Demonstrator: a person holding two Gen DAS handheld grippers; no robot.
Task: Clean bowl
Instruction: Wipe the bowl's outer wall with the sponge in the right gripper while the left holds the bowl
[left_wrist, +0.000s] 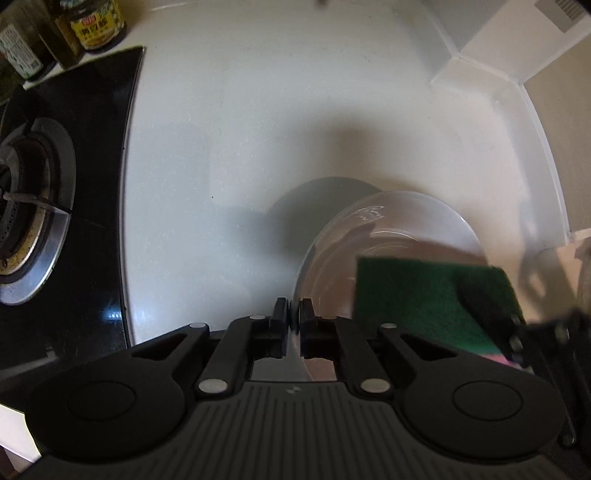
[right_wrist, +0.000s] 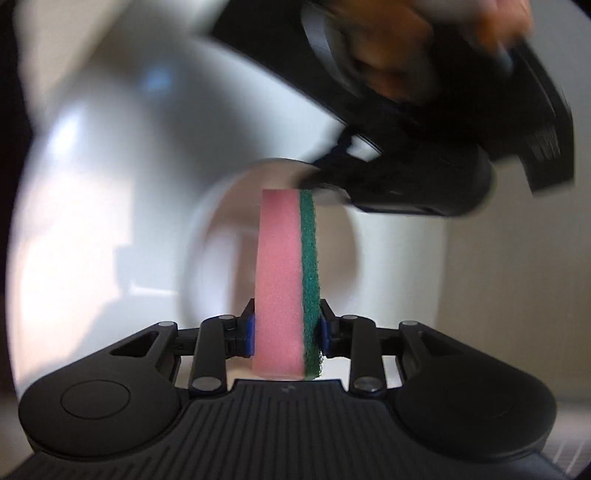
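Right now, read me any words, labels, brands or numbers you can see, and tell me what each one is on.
Jar with yellow label, behind the stove: printed characters and a small red brand mark, too blurred to read.
Bottle with white label, far left: green and dark print, too small to read.
Sponge, bowl, countertop: no text.

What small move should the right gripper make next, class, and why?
Probably lower the sponge into the bowl: the left gripper is pinching the clear rim, and the right gripper holds the sponge poised above the bowl.
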